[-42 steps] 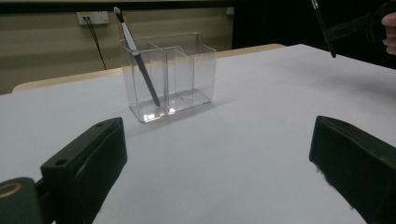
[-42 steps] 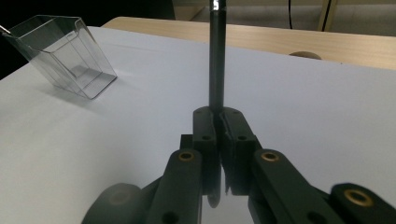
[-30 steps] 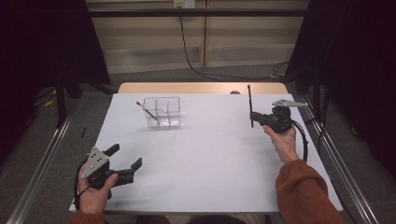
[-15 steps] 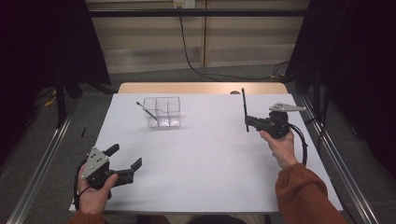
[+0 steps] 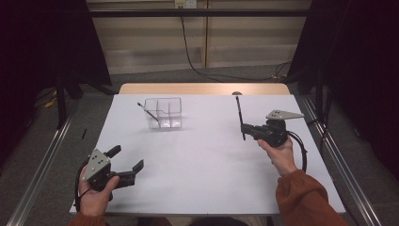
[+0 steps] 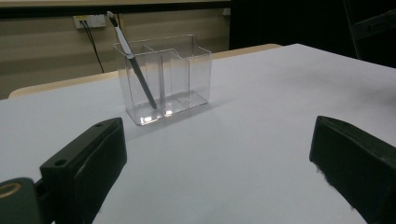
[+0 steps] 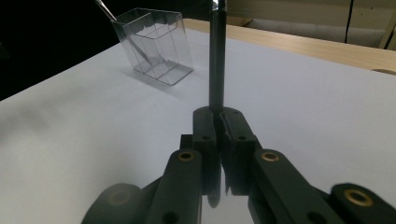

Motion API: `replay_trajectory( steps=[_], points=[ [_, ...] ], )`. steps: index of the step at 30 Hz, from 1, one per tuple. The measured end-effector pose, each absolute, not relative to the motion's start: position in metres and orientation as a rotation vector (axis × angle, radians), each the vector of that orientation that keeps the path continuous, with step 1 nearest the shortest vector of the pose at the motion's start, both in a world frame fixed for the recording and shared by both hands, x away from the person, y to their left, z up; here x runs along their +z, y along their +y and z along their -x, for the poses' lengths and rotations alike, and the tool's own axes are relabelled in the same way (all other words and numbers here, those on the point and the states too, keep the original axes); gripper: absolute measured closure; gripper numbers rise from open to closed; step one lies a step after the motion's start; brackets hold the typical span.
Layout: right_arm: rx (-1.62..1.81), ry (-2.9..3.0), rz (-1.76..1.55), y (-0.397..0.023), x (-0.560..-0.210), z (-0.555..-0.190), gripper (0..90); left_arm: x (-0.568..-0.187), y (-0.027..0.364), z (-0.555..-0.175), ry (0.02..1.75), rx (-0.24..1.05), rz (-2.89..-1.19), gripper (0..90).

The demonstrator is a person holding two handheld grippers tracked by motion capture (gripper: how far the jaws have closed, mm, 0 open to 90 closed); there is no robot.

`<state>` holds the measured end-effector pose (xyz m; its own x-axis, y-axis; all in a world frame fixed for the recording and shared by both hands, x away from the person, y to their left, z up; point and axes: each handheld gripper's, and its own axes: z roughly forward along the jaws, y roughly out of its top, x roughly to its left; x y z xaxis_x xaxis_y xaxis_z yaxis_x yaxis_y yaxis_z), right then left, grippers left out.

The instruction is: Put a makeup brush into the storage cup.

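Pen (image 5: 240,117) carried leftward toward organizer (image 5: 163,113).
Right gripper (image 5: 247,130) clamped on pen, nearer the organizer ahead than before; left gripper (image 5: 126,162) open, empty, unmoved; insertion pending.

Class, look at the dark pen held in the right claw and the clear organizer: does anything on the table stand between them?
Nothing visible does. The right claw grips the dark pen upright, and only bare white table lies between it and the clear organizer, which already holds another pen in one compartment.
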<state>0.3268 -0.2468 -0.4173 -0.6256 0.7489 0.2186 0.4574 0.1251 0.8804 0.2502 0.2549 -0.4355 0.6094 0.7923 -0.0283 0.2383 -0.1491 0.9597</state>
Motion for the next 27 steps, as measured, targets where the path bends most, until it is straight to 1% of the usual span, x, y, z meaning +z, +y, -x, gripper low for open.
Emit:
replay_trajectory(
  steps=[17, 27],
  points=[
    [1.537, 2.226, -1.079, -0.218, -0.421, -0.301, 84.9, -0.434, 0.253, -0.250, 0.853, 0.610, -1.693, 3.8],
    [1.592, 2.247, -1.041, -0.204, -0.422, -0.289, 84.9, -0.432, 0.247, -0.247, 0.828, 0.586, -1.703, 3.7]
  ],
)
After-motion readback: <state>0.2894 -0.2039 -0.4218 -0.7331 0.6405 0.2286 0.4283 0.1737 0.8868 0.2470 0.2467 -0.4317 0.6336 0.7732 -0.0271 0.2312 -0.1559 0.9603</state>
